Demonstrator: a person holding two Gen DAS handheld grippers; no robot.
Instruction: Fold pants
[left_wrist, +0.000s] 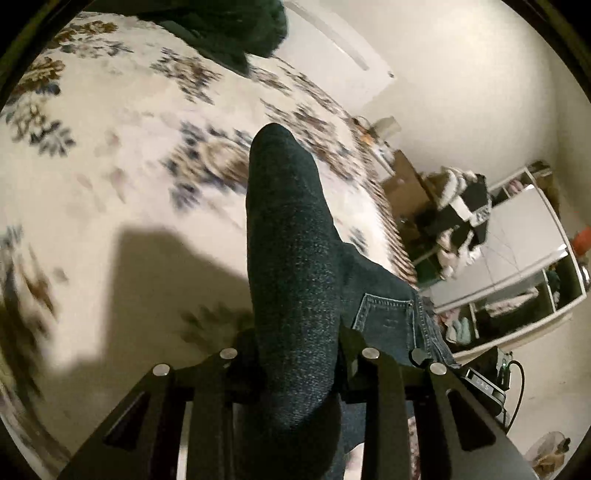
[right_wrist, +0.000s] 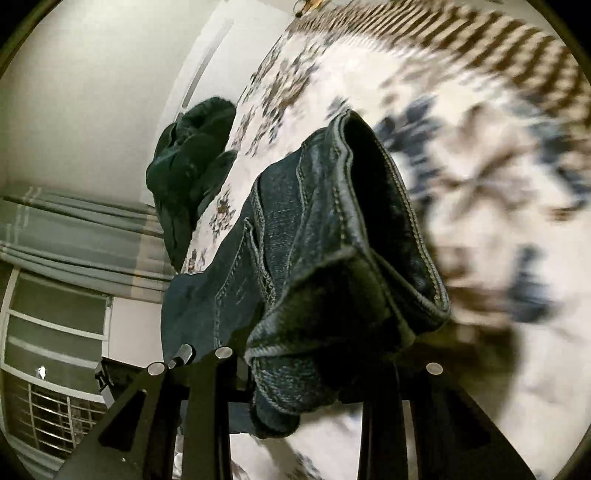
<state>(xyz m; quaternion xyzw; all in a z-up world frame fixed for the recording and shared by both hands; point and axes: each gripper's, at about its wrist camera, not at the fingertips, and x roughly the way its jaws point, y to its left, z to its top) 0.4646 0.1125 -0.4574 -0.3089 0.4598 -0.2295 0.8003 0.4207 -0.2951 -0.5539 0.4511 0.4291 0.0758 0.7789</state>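
The jeans (left_wrist: 295, 266) hang lifted above the bed (left_wrist: 110, 192), gripped at both ends. In the left wrist view, a dark rolled fold of denim rises straight out from between the fingers of the left claw (left_wrist: 295, 350), which is clamped on it; a back pocket shows just right of that fold, toward the bed's striped edge. The claw's fingertips are buried under the cloth and cannot be made out.

In the right wrist view, the right claw (right_wrist: 314, 354) is closed on a thick bunch of the jeans (right_wrist: 325, 236), with stitched seams and a hem or waistband edge folded over it; the denim drapes down past the fingers and off the bottom left. Which part of the pants this is cannot be told for sure.

The floral bedspread (right_wrist: 480, 206) is blurred in both views. A second dark garment (right_wrist: 188, 166) lies at the far edge of the bed, well apart from the jeans.
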